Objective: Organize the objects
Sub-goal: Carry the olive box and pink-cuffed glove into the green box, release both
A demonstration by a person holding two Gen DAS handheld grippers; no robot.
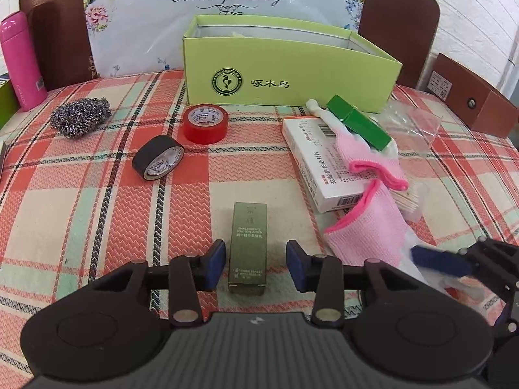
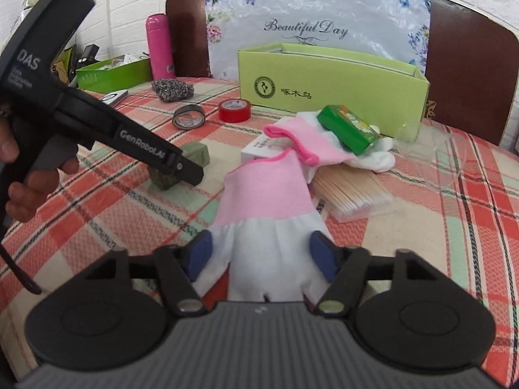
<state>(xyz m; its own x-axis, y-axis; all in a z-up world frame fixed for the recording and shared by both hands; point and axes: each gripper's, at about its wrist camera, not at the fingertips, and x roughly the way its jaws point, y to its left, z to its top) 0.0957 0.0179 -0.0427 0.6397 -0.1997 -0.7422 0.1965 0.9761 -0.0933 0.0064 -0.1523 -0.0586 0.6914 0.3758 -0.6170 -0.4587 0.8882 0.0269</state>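
My left gripper [image 1: 255,264] is open, its blue pads either side of a slim olive-green carton [image 1: 248,248] lying on the plaid cloth; neither pad clearly touches it. The carton also shows in the right wrist view [image 2: 194,159], partly behind the left gripper. My right gripper [image 2: 261,256] is open around the white finger end of a pink-and-white glove [image 2: 266,201]. A second glove [image 2: 308,142] lies on a white medicine box [image 1: 319,165] with a green box [image 2: 348,128] on top. An open lime-green box [image 1: 285,64] stands at the back.
A red tape roll [image 1: 205,123], a black tape roll [image 1: 158,158] and a steel scourer [image 1: 81,116] lie at the left. A pink flask [image 1: 20,61] stands far left. A pack of wooden sticks [image 2: 353,194] and clear plastic packaging [image 2: 454,155] lie at the right.
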